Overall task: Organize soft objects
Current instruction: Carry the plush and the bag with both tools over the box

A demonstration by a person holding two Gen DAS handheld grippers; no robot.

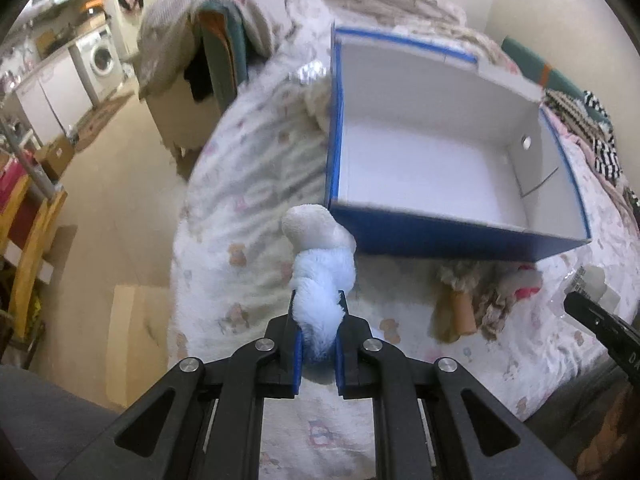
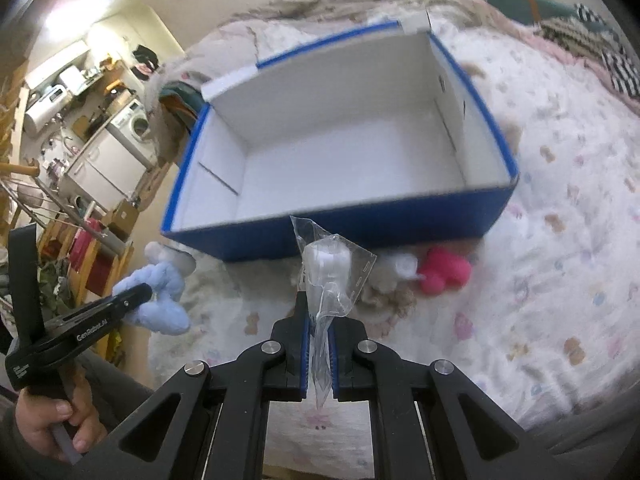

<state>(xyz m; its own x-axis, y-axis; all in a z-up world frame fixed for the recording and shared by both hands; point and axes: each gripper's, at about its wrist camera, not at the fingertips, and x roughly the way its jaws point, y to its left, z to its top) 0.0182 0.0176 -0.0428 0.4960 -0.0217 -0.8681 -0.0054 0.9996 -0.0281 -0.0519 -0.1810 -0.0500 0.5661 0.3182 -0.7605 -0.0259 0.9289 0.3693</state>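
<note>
Clamped in the left gripper (image 1: 318,320), the fluffy pale-blue plush toy (image 1: 322,284) looks light and squashy, while the right gripper (image 2: 319,334) pinches a crinkly clear plastic pouch (image 2: 328,276), both just short of the empty blue cardboard box (image 1: 460,236).

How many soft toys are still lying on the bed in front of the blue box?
2, as far as shows: a pink plush and a beige furry toy left of it, touching. Another may hide in that pile. The blue plush is held in the left gripper, not lying there.
</note>
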